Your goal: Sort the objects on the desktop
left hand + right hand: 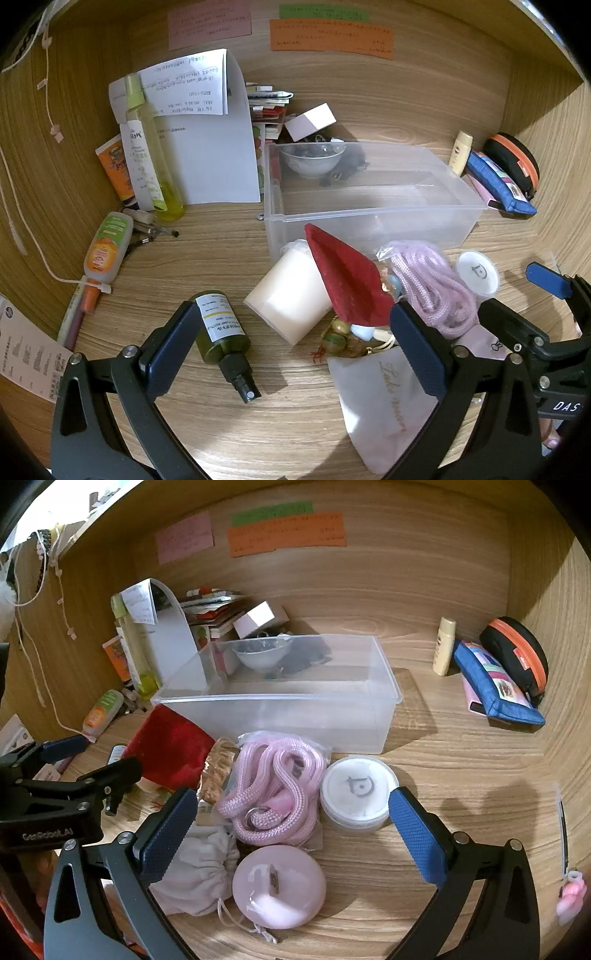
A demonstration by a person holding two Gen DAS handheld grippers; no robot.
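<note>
A clear plastic bin (369,218) (280,716) stands mid-desk. In front of it lie a cream candle (291,295), a red pouch (347,280) (170,749), a bagged pink rope (432,284) (273,786), a white round jar (478,271) (356,792), a green spray bottle (221,332), a pink round hook (279,886) and a white drawstring bag (384,398) (199,871). My left gripper (295,350) is open, low over the candle and spray bottle. My right gripper (293,834) is open, around the rope and jar. Neither holds anything.
Bottles and tubes (144,158) and a white paper (214,155) stand at the back left. A bowl (312,158) sits behind the bin. A blue pouch (495,686), an orange-trimmed case (517,653) and a small cream bottle (443,646) lie at the right wall.
</note>
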